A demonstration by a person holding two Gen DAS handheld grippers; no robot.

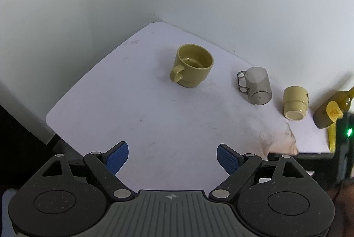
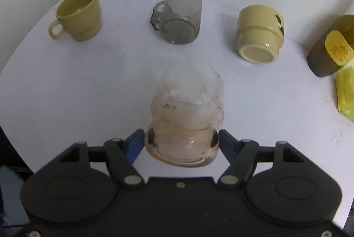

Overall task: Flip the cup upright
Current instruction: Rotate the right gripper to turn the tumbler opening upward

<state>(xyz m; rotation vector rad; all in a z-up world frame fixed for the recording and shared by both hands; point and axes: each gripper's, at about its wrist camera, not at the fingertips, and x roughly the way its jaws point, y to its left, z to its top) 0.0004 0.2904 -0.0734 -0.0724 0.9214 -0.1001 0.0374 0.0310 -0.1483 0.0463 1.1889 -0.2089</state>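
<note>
The right tongs (image 2: 183,142) pinched a clear plastic cup (image 2: 187,117) near its base, bottom toward the camera, mouth pointing away over the white bench (image 2: 66,86). The left tongs (image 1: 172,156) hung spread wide above the bench, holding nothing. Beyond the held cup, at 11 o'clock in the right wrist view, an olive mug (image 2: 77,15) stood upright; at 12 a smoky grey cup (image 2: 180,18) and at 1 a cream mug (image 2: 258,34) lay with their bottoms toward the camera. A dark bottle (image 2: 331,46) lay at 2 o'clock.
</note>
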